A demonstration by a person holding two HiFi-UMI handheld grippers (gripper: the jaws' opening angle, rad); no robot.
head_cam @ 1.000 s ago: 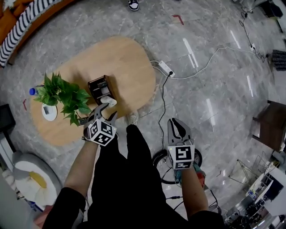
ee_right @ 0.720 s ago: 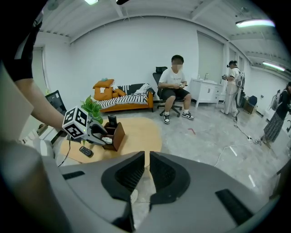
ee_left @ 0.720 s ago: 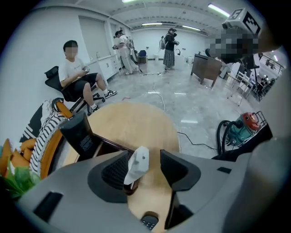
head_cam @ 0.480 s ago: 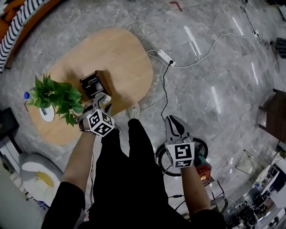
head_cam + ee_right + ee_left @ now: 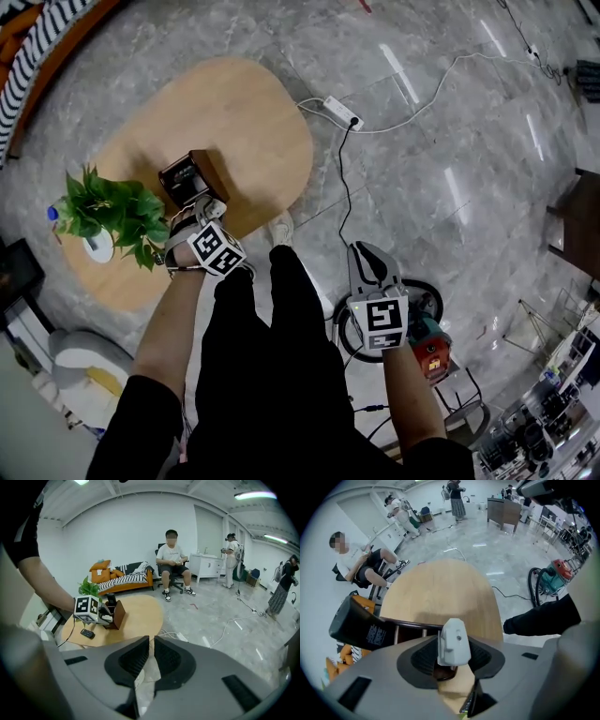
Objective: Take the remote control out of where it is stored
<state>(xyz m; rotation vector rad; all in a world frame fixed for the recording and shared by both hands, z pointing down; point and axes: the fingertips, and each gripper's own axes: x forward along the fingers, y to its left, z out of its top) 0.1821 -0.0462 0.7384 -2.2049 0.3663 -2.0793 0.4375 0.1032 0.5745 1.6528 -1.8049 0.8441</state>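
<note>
Seen from above, the left tongs [image 5: 202, 217] hang over the near end of the wooden holder [image 5: 190, 173]. The holder sits on the oval table [image 5: 244, 112], just beside a potted plant [image 5: 108, 208]. What the holder contains is hard to make out from there.

The left gripper view fills that in. The jaws stand wide apart and have just been closing a little, with a pale grey block [image 5: 453, 641] between them. To their left the black remote [image 5: 361, 626] leans out of the holder.

The right gripper view shows that remote from the side, upright in the holder. It also shows a second small remote [image 5: 87, 633] lying flat on the table. The right tongs [image 5: 150, 656] are almost closed on nothing, well apart from the table.

The floor [image 5: 450, 141] is grey marble, and a white power strip [image 5: 339, 111] with its cable lies on it. A striped sofa [image 5: 126, 581] stands against the white wall, and a person [image 5: 172, 557] sits on a chair.
</note>
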